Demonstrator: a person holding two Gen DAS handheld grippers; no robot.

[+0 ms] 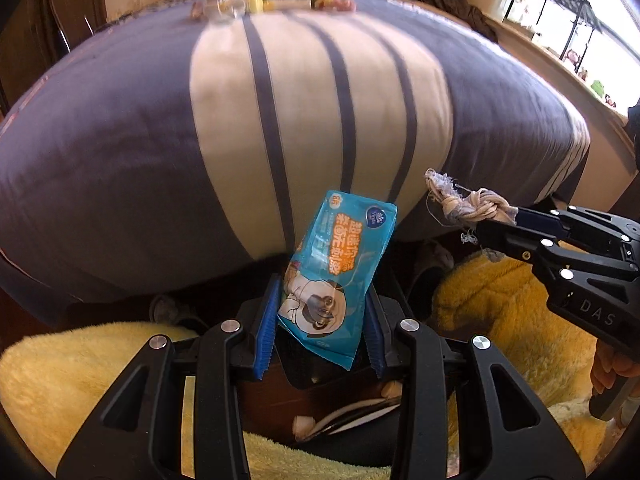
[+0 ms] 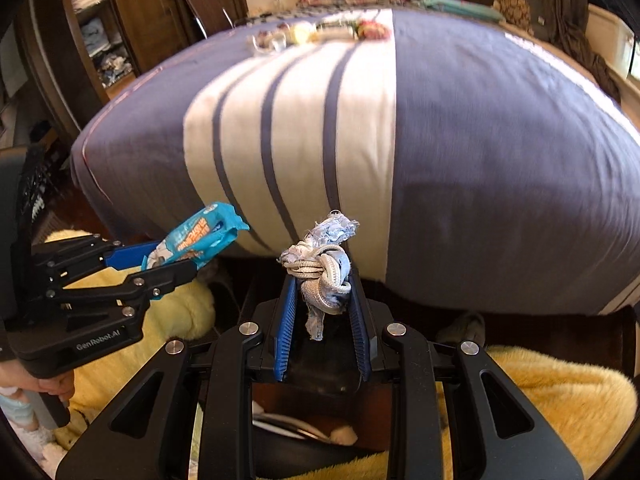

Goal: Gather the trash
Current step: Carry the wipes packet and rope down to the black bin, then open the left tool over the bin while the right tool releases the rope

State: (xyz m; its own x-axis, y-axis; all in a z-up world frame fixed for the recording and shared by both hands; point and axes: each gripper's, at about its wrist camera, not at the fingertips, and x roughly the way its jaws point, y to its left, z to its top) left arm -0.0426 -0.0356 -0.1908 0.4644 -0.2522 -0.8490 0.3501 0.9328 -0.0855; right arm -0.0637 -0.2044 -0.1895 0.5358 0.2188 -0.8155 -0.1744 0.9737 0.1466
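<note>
My left gripper [image 1: 322, 280] is shut on a blue wet-wipes packet [image 1: 340, 268] with orange lettering and a cartoon figure; the packet sticks up past the blue pads. The same packet [image 2: 196, 240] and left gripper [image 2: 168, 260] show at the left of the right wrist view. My right gripper [image 2: 322, 276] is shut on a knotted wad of white cord and frayed pale-blue cloth [image 2: 320, 268], which also shows at the right of the left wrist view as the cord wad [image 1: 468, 202] held by the right gripper [image 1: 500, 220]. Both grippers hang side by side off the foot of the bed, pointing steeply down.
A bed with a purple and cream striped cover [image 1: 312, 120] fills the view ahead; several small items [image 2: 320, 32] lie at its far end. Yellow fleece [image 2: 560, 392] spreads below the grippers. A dark bin opening [image 2: 312, 408] with white scraps sits under the fingers. Wooden shelves [image 2: 96, 28] stand left.
</note>
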